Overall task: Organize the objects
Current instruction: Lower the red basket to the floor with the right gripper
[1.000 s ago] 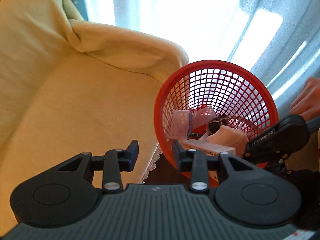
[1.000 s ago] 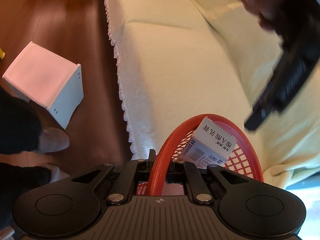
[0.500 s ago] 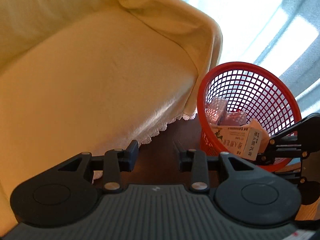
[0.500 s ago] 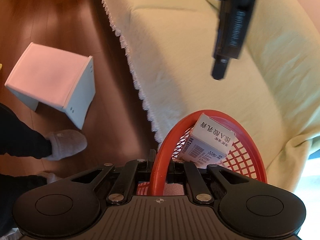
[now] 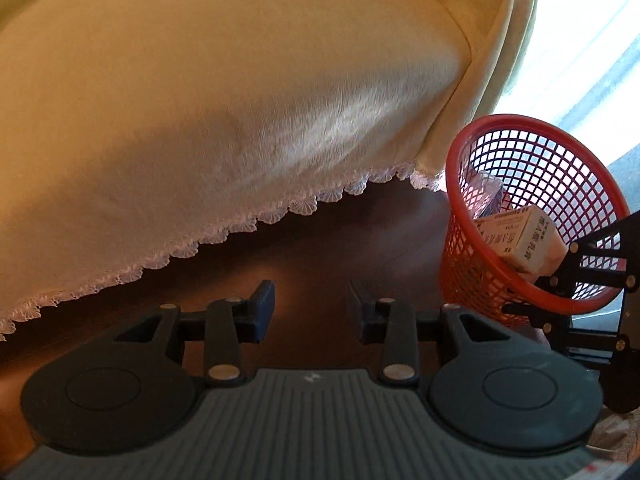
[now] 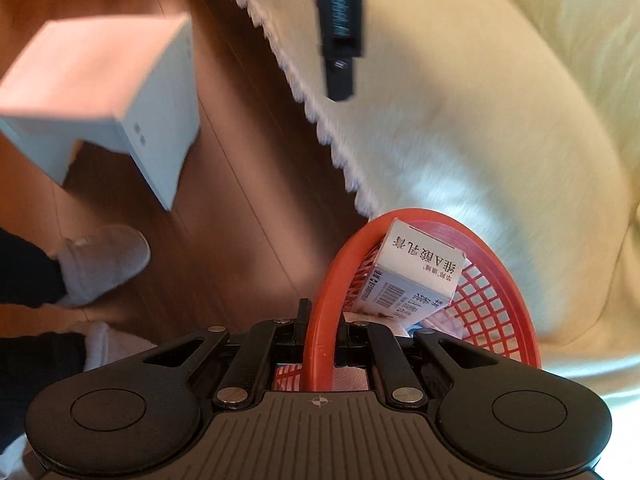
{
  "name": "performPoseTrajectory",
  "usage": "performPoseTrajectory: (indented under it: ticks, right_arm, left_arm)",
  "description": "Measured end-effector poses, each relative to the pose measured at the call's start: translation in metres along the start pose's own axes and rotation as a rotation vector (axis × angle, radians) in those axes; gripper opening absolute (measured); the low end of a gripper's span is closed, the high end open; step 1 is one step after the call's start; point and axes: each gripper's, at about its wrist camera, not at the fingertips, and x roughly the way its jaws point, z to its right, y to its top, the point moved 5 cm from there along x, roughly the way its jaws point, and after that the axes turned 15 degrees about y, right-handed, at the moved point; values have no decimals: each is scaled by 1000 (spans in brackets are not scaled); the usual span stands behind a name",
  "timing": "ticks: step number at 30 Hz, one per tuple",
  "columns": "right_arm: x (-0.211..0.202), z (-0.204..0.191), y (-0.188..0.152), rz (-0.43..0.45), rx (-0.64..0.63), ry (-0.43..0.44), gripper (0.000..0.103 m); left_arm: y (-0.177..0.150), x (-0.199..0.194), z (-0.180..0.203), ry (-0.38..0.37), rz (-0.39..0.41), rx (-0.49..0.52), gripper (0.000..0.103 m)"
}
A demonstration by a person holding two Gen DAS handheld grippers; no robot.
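Right hand-held gripper (image 6: 320, 330) clamps the rim of the red plastic mesh basket (image 6: 488, 304), which holds a white printed carton (image 6: 416, 276). Left hand-held gripper (image 5: 310, 310), narrowly parted, empty, above dark wooden floor (image 5: 340, 232). Beyond, cream lace-edged sofa cover (image 5: 240, 92).

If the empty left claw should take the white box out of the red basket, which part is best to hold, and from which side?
Probably the box by its two broad faces, at the end that leans up against the basket rim. Come from above through the open top, since mesh walls block the sides. The right claw grips the near rim, so the left claw should keep to the far side.
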Motion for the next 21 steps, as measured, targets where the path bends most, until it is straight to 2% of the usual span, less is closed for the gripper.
performPoseTrajectory:
  ticks: [3,9,17,21]
  right_arm:
    - [36,10,-13,-11,31,-12,4]
    - [104,34,-35,-25,88,-43,4]
    - [178,64,-42,28,154,-117,4]
    - [204,79,-44,58,188,-152,4]
  left_arm:
    - [-16,29,11,1,2,5,34]
    - [-28,87,28,3,6,35,34]
    - [-33,164,25,49,-5,18,34]
    - [-33,196,24,48,-12,-3,34]
